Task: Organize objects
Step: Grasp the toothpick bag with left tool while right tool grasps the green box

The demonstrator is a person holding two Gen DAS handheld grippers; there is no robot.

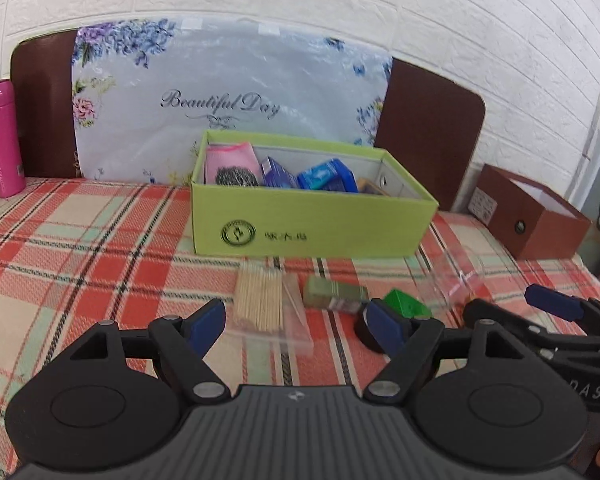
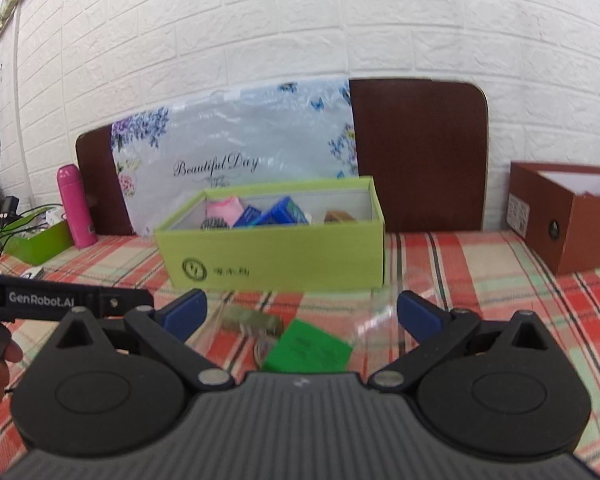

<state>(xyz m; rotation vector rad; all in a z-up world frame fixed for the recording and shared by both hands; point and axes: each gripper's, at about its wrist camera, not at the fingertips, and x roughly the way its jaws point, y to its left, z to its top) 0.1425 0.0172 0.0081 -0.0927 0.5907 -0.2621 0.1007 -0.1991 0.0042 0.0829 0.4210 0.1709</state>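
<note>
Toothpicks [image 1: 260, 300], in a clear packet on the plaid desk [image 1: 80, 248] just ahead of the left tool [image 1: 296, 322], look like the next thing to go into the green box [image 1: 312, 216] beyond; both that tool and the right tool [image 2: 300, 314] are spread wide and hold nothing. I would lower the left tool squarely over the packet's middle and close gently, since the slippery film could slide or buckle. A green card [image 2: 308, 348] and a small olive packet [image 2: 252, 320] lie close beside it and should not be caught.

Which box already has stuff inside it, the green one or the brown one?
The green box in the middle holds a pink packet and blue packs. The brown box, off to the right, shows only a white lining.
</note>
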